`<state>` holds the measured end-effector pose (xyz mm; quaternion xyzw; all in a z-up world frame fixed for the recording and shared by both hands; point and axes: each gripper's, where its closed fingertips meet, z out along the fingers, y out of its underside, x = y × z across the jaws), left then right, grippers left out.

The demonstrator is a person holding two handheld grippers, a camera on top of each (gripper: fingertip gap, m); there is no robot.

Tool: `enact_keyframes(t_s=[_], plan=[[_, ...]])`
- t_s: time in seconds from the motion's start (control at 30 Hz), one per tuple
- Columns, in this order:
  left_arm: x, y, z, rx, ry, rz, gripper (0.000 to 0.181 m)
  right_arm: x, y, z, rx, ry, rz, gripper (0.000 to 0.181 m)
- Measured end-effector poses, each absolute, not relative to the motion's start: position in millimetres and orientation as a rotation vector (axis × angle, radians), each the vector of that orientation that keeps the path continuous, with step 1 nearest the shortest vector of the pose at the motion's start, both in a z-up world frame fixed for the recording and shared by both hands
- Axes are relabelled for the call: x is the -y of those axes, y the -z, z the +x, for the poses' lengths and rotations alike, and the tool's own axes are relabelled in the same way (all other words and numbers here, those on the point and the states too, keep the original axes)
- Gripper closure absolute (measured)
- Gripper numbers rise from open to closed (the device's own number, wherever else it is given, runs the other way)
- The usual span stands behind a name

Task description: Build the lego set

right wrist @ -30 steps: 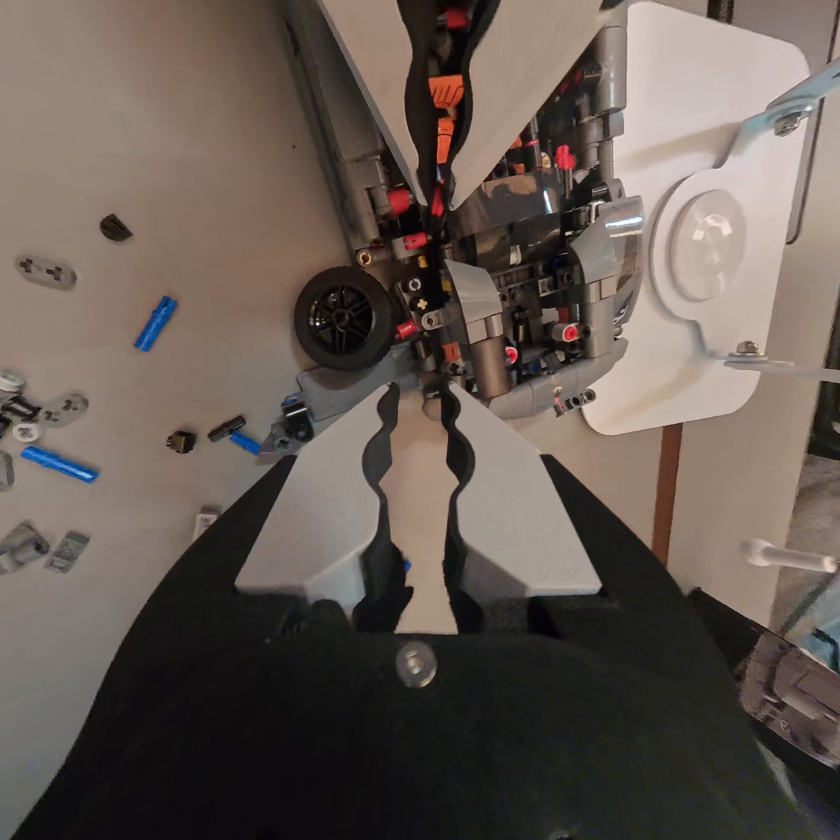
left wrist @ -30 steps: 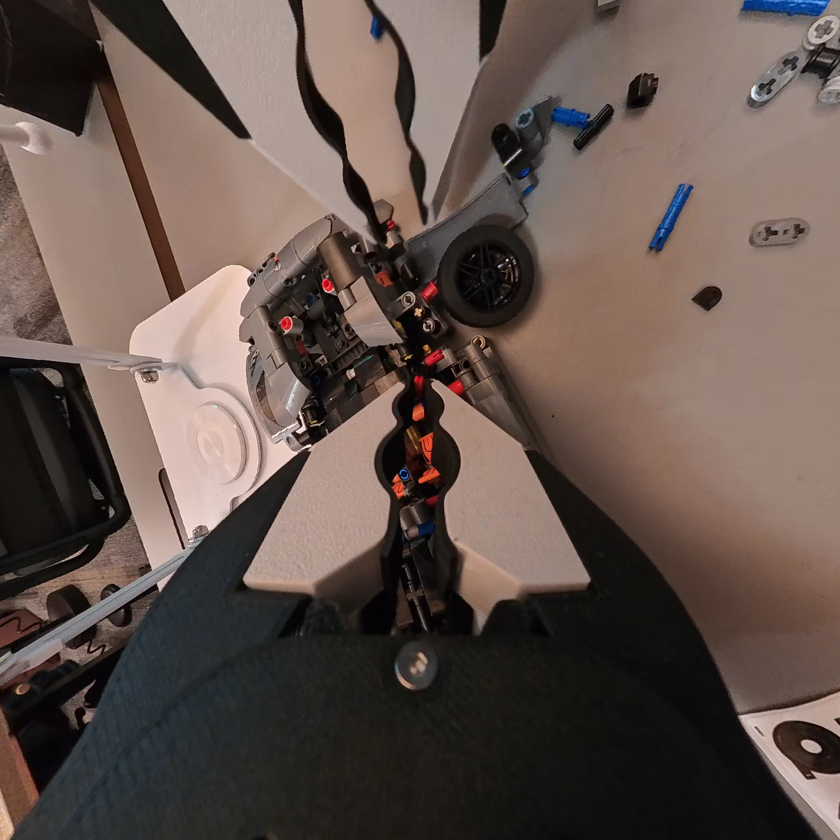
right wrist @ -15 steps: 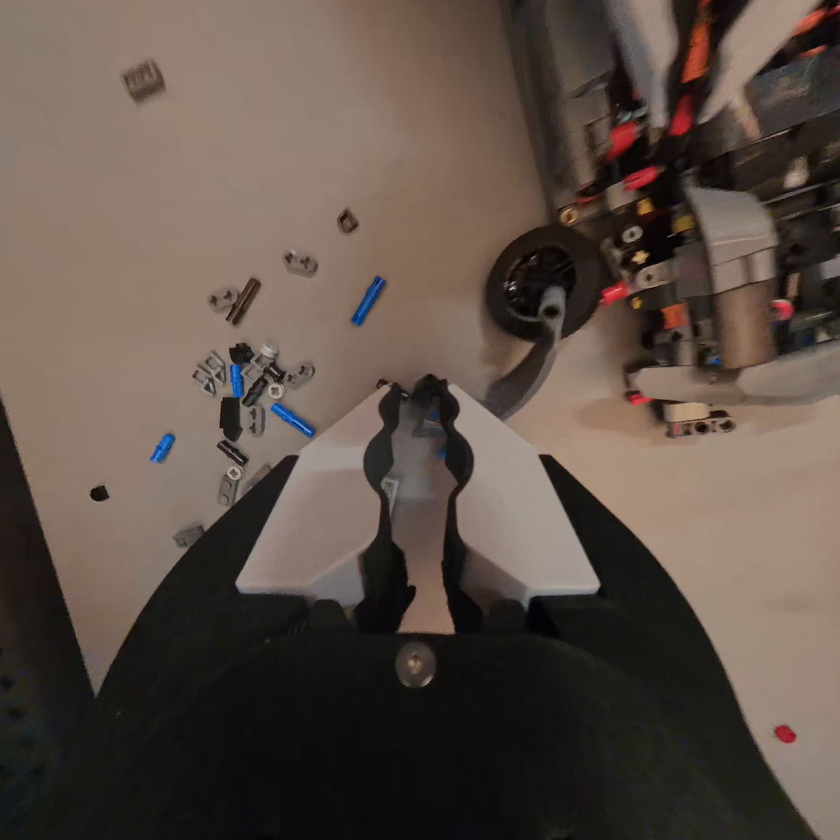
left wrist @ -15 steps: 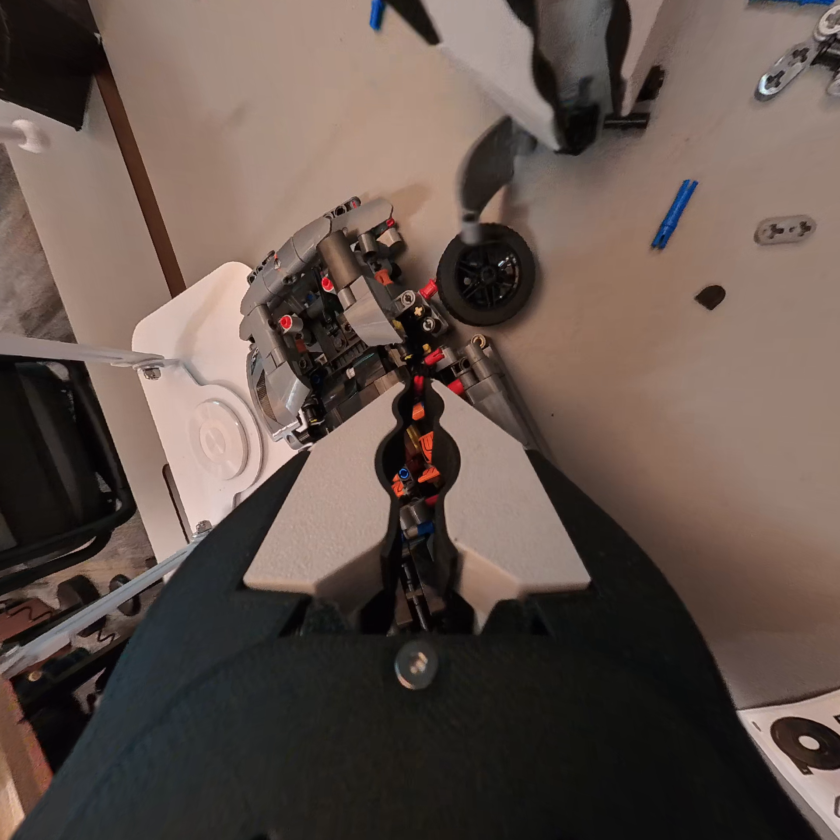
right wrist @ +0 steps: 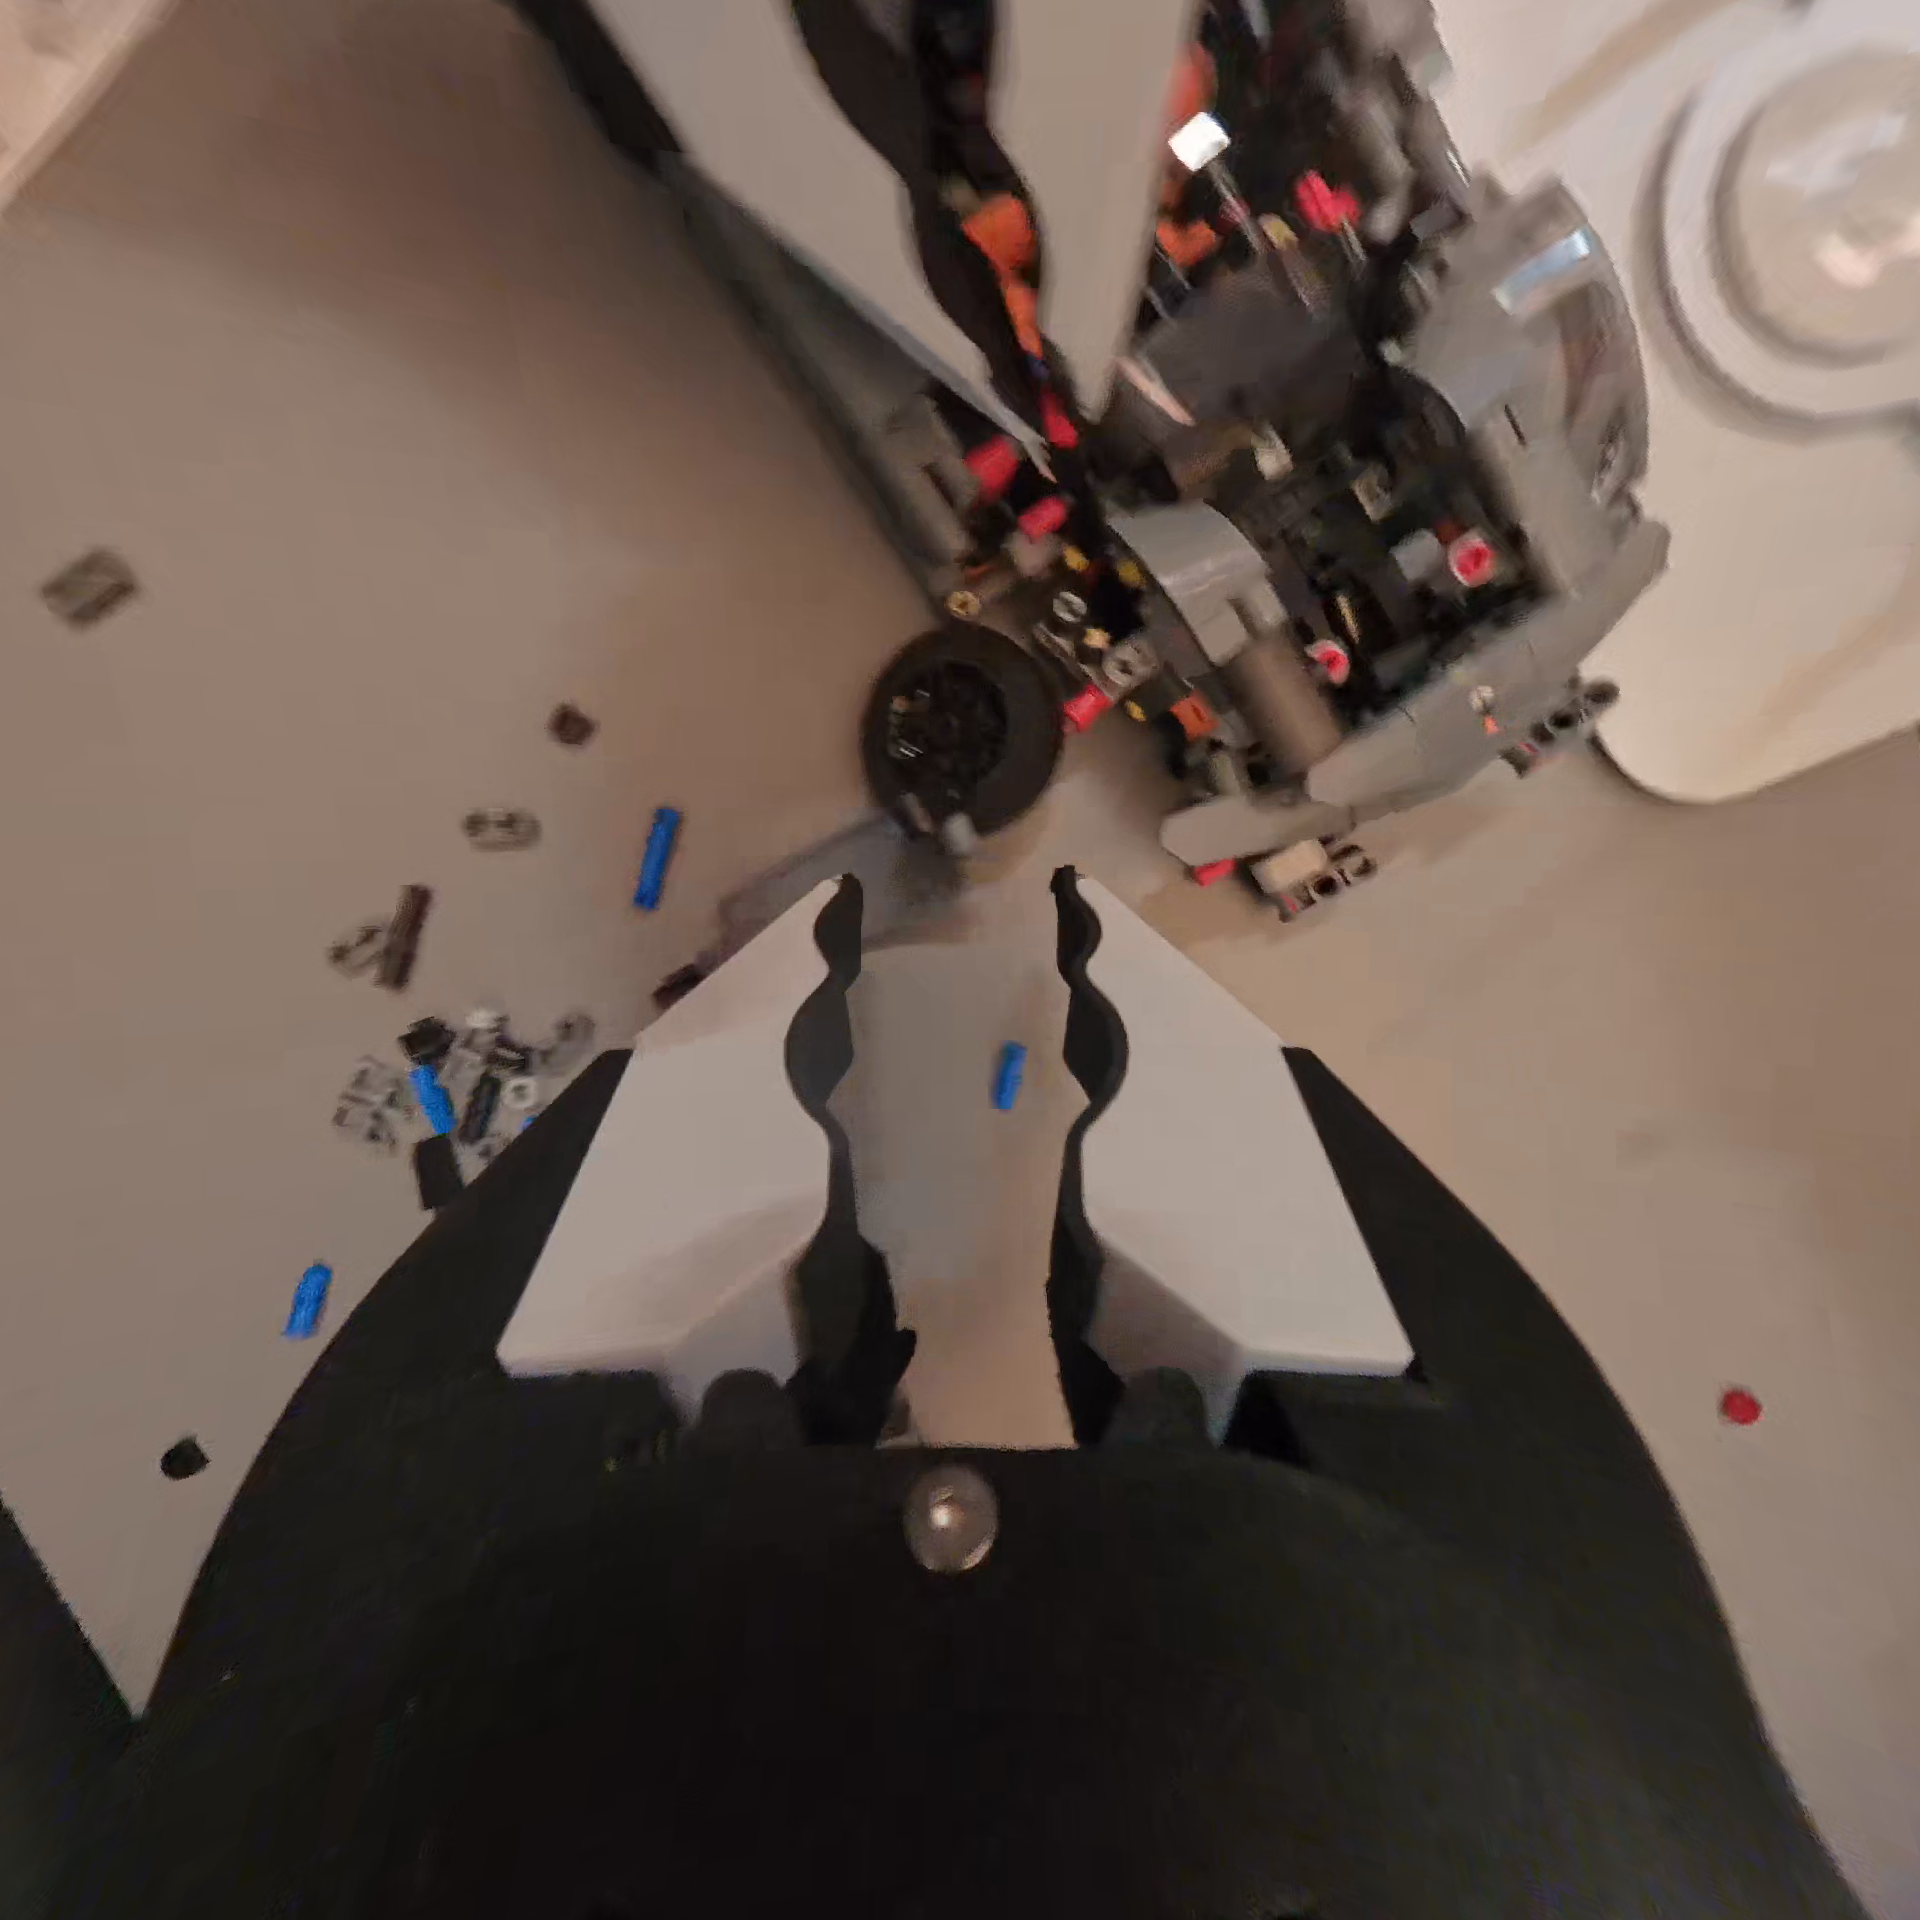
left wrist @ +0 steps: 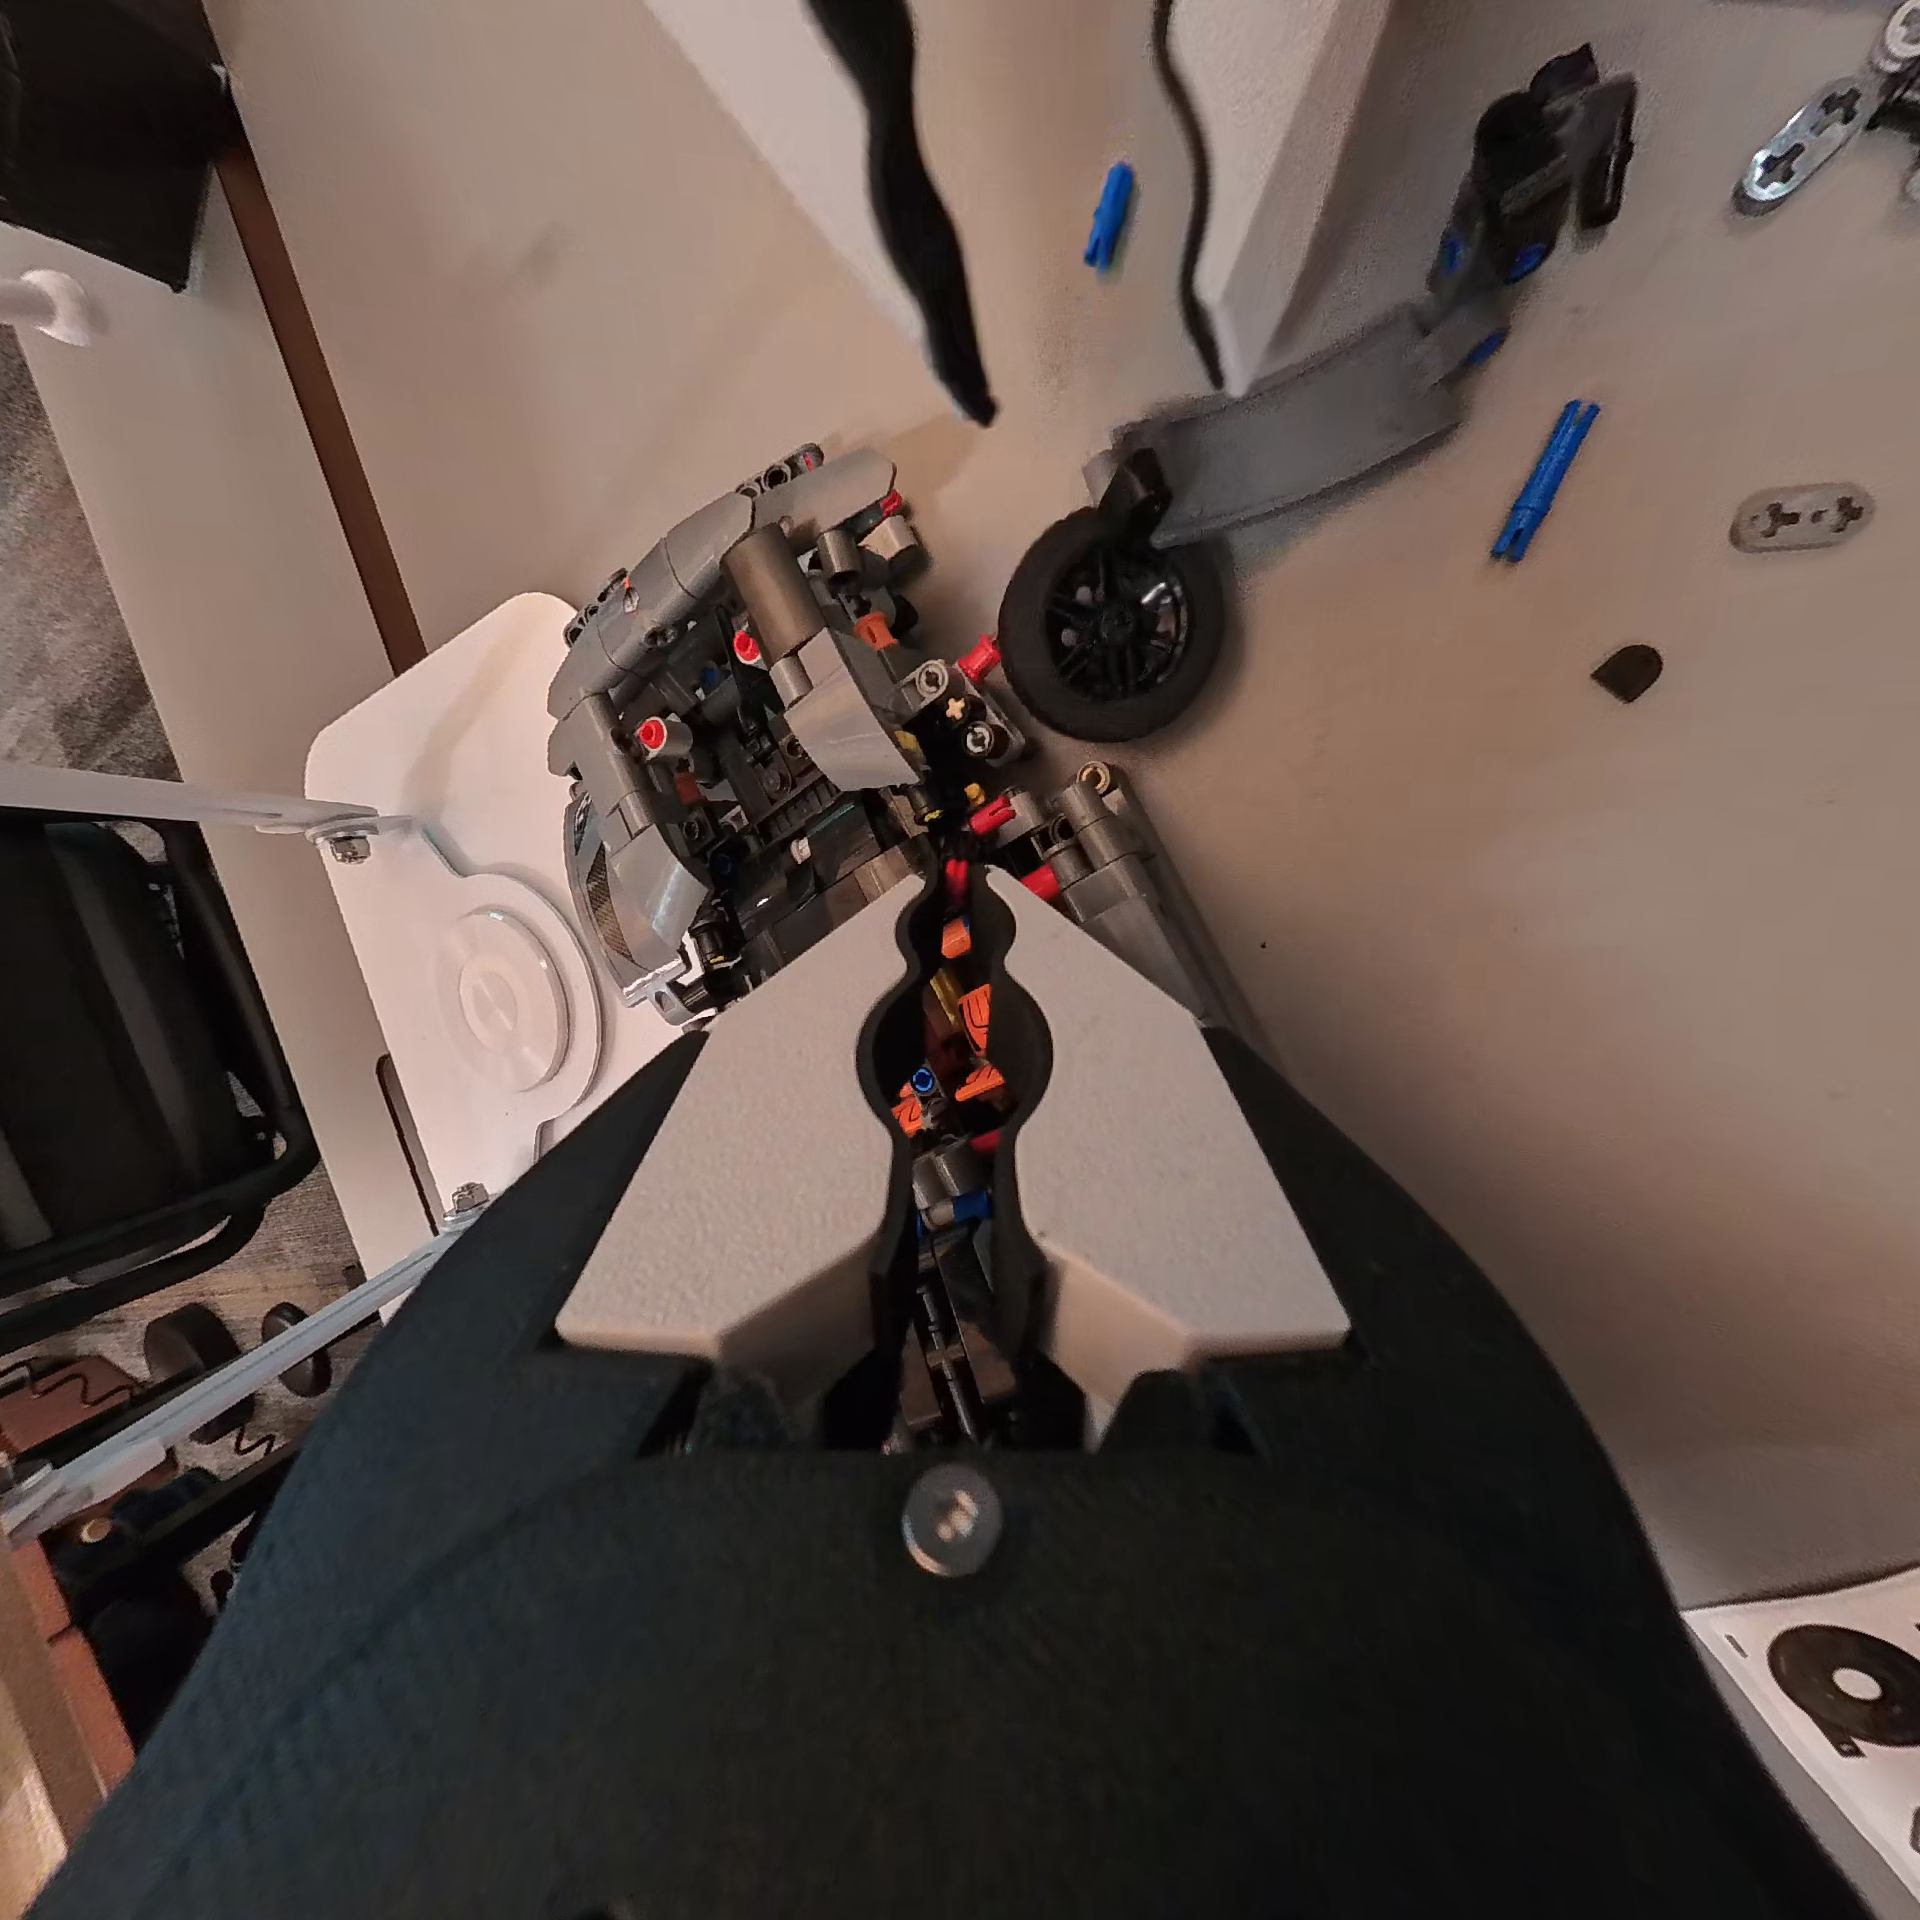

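Two grippers over pale table (left wrist: pixel 1558 1039). Left gripper (left wrist: pixel 958 883): jaws narrowed, clamped on grey lego car (left wrist: pixel 748 727), which lies on table beside white plate (left wrist: pixel 416 935). Right gripper (right wrist: pixel 956 883): jaws spread, holding nothing, tips just short of black wheel (right wrist: pixel 961 727) and grey fender piece (left wrist: pixel 1299 447). Wheel loose beside car's red axle pin (left wrist: pixel 977 657). Blue pin (right wrist: pixel 1006 1075) on table between right fingers. Loose parts (right wrist: pixel 447 1081) scattered farther off; red stud (right wrist: pixel 1738 1407) apart.
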<state>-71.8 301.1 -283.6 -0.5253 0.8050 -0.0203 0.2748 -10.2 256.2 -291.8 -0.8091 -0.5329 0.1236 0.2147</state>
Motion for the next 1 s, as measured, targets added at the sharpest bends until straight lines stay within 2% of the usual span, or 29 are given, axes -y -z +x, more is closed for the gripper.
enact_keyframes(t_s=[0.13, 0.23, 0.27, 0.37, 0.53, 0.6, 0.7, 0.8, 1.0], plan=[[-301, 284, -72, -2.165, 0.053, -1.411, 0.18, -260, 309, -13, 1.403, -0.515, -2.309, 0.146], [-301, 284, -72, -2.165, 0.048, -1.407, 0.18, -257, 314, -16, 1.353, -0.646, -2.348, 0.158], [-301, 283, -72, -2.165, 0.039, -1.403, 0.18, -255, 315, -18, 1.356, -0.68, -2.34, 0.169], [-301, 284, -73, -2.169, 0.006, -1.403, 0.177, -251, 307, -20, 1.357, -0.741, -2.316, 0.175], [-305, 273, -68, -2.094, -0.024, -1.44, 0.136, -250, 275, -17, 1.438, -0.557, -2.183, 0.177], [-302, 266, -65, -2.077, 0.0, -1.44, 0.129, -253, 260, -17, 1.472, -0.41, -2.099, 0.177], [-289, 249, -55, -2.04, 0.091, -1.408, 0.132, -253, 236, -22, 1.477, -0.294, -1.989, 0.177], [-265, 227, -34, -2.001, 0.247, -1.297, 0.147, -252, 222, -24, 1.468, -0.272, -1.945, 0.177], [-260, 214, -20, -1.958, 0.151, -1.189, 0.166, -251, 205, -22, 1.39, -0.374, -1.951, 0.177]])
